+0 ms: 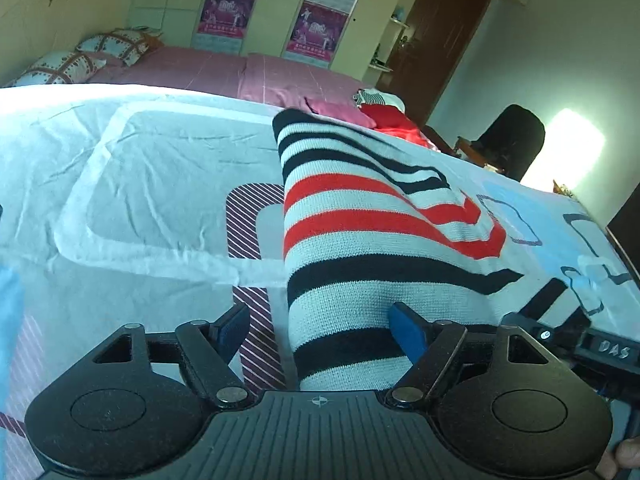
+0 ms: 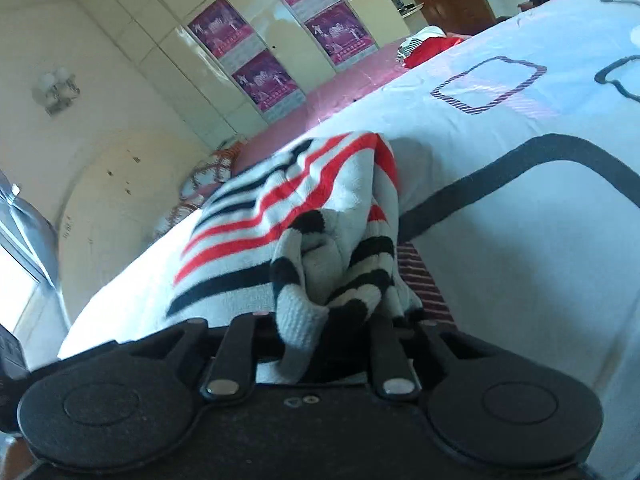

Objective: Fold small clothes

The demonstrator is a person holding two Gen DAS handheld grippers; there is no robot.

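A small knit garment [image 1: 360,220] with white, black and red stripes lies on the white patterned bed sheet [image 1: 140,184]. My left gripper [image 1: 320,332] is open, its blue fingers [image 1: 408,332] wide apart, and the garment's near end lies between them. In the right wrist view the same garment [image 2: 280,208] is bunched at its near end. My right gripper [image 2: 316,328] is shut on that bunched end; its fingertips are hidden in the cloth. The right gripper's black body also shows at the left wrist view's right edge [image 1: 560,332].
A pile of red and striped clothes [image 1: 384,116] lies at the far edge of the sheet, on a pink bedspread [image 1: 224,72] with pillows [image 1: 80,60]. A wardrobe with posters [image 1: 280,8], a brown door [image 1: 440,40] and a dark chair [image 1: 512,140] stand beyond.
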